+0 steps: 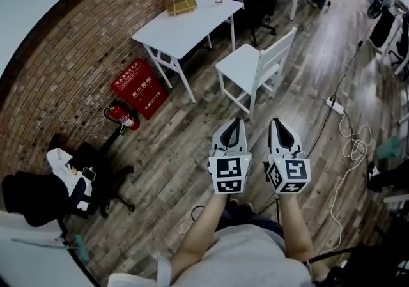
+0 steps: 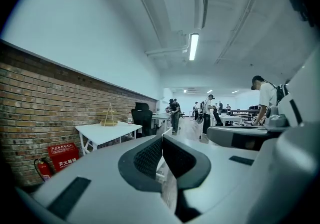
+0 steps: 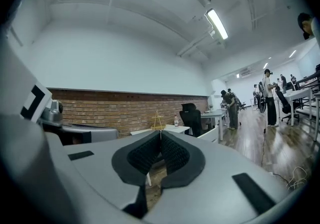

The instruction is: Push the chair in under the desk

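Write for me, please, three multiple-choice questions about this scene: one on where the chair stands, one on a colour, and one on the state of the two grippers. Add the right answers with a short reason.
1. Where does the chair stand relative to the desk?
A. Pushed fully under it
B. On the floor, apart from it
C. On top of it

2. What colour is the box by the brick wall?
A. Red
B. Blue
C. Green

3. How are the left gripper and the right gripper?
A. Both shut, with nothing held
B. Both wide open
C. Both shut on the chair

Answers:
1. B, bare floor shows between chair and desk.
2. A, the box is plainly red.
3. A, in each gripper view the pads meet with nothing between them.
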Tool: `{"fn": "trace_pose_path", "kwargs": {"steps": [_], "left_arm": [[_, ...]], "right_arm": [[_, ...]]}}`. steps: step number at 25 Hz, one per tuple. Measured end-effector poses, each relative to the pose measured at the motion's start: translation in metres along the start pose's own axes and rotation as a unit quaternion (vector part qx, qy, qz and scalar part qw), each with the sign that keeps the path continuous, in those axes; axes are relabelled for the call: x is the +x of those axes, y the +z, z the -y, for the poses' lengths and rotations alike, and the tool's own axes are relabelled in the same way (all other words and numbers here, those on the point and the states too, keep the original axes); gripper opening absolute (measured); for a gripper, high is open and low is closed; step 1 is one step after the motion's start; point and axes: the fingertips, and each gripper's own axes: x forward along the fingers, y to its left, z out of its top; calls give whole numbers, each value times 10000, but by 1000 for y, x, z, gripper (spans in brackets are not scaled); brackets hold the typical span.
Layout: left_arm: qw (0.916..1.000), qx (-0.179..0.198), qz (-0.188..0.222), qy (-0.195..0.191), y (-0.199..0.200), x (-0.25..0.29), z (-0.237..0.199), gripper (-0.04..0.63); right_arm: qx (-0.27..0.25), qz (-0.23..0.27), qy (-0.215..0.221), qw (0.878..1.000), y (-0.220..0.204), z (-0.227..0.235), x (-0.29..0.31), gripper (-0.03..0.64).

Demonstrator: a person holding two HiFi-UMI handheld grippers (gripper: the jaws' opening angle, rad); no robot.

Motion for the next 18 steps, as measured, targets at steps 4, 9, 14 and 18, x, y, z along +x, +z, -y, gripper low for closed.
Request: {"fn": "trace_pose_path", "kwargs": {"steps": [4,9,14,18], "left_arm": [[9999,-34,-92,28,-6,8,4,15],[9998,-99,-152,58,-12,22,16,15],[9996,-123,-208,149,-22,36,37,15],[9995,-64,-304,79,-24,47,52,15]], "right_arm": [[8,-28,-5,10000,0,14,1,15],[14,-60,3,10000,-2,37,2,15],[-74,-123,94,9999,-6,60,-3,15],[52,-219,33,9997,-14,76,-1,15]]}}
